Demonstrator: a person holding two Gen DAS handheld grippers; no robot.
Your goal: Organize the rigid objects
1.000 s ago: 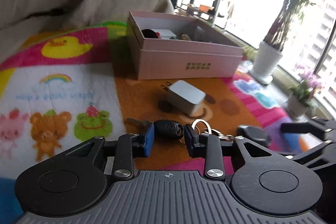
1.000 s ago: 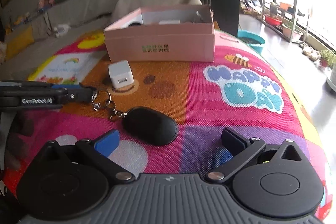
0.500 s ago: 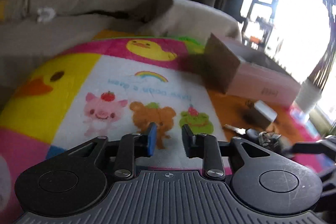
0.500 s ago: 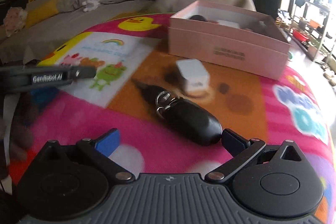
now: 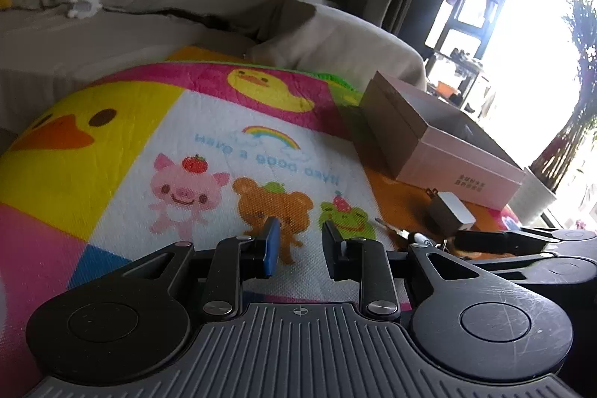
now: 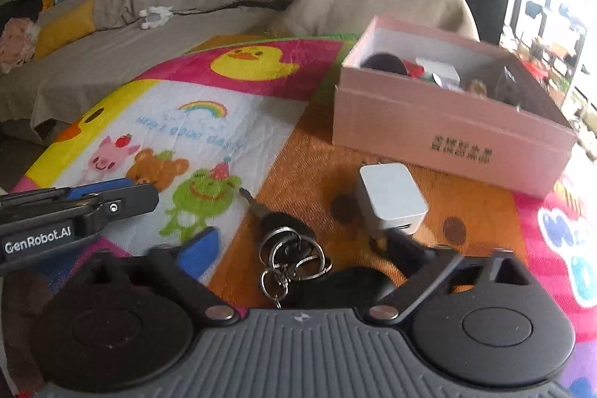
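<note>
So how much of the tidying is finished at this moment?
Partly done: the pink box already holds several small things. In hand: the right gripper is closing around the key bunch, not yet gripping. The left gripper is empty over the mat. Left: the keys and the white charger, both on the mat before the box.

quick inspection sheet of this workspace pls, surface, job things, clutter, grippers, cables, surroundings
surface: colourful cartoon play mat.
job's things: key bunch with black fob and white charger lie on the mat; open pink box behind them already holds several items.
clutter: nothing seen.
grippers: left gripper narrow, empty, over the mat; right gripper closing, straddling the key bunch, pads not yet touching.
cables: nothing seen.
surroundings: covered sofa with soft toys; potted plant by a bright window.
</note>
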